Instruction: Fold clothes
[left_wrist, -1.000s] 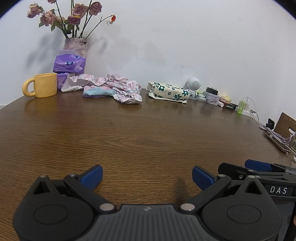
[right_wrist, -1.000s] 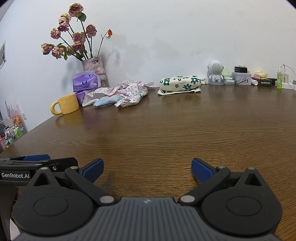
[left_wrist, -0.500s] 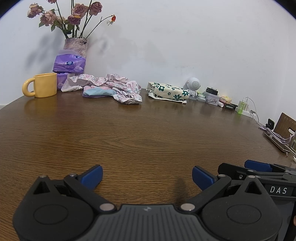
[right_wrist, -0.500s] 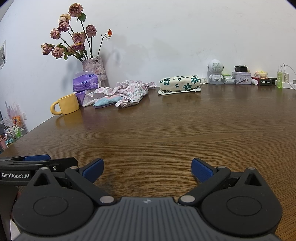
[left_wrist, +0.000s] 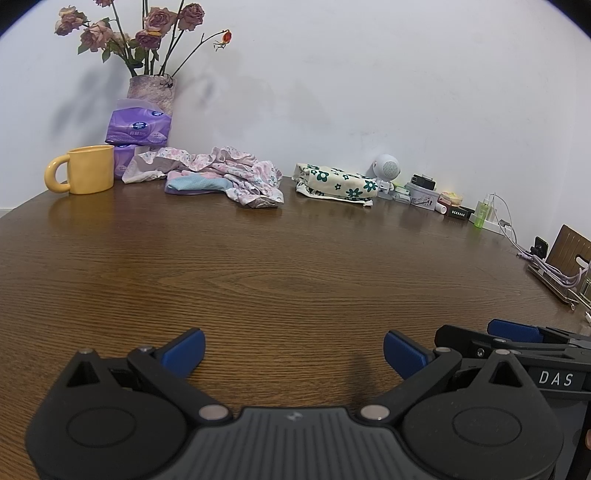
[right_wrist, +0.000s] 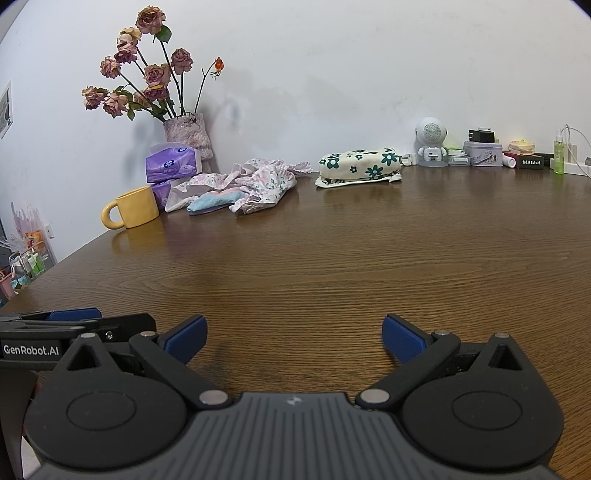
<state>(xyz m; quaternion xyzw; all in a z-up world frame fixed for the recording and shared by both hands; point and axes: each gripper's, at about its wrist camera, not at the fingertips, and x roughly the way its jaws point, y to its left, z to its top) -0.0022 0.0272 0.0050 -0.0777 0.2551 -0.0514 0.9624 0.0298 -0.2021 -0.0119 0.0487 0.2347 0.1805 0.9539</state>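
Wooden table (left_wrist: 280, 266) lies bare between both spread-apart, empty tongs (left_wrist: 293, 350) (right_wrist: 293, 338) and crumpled clothes (left_wrist: 236, 177).

A lived-in home – wooden table (left_wrist: 295, 258), vase of dried roses (left_wrist: 151, 92), yellow mug (left_wrist: 86, 170), tissue packs (left_wrist: 138, 127)

Both wrist cameras sit low over the near edge of the wooden table (left_wrist: 280, 258), side by side, facing the far white wall. Each sees the other gripper at its edge; both share the crumpled clothes (left_wrist: 229, 177) (right_wrist: 255, 184), well away.
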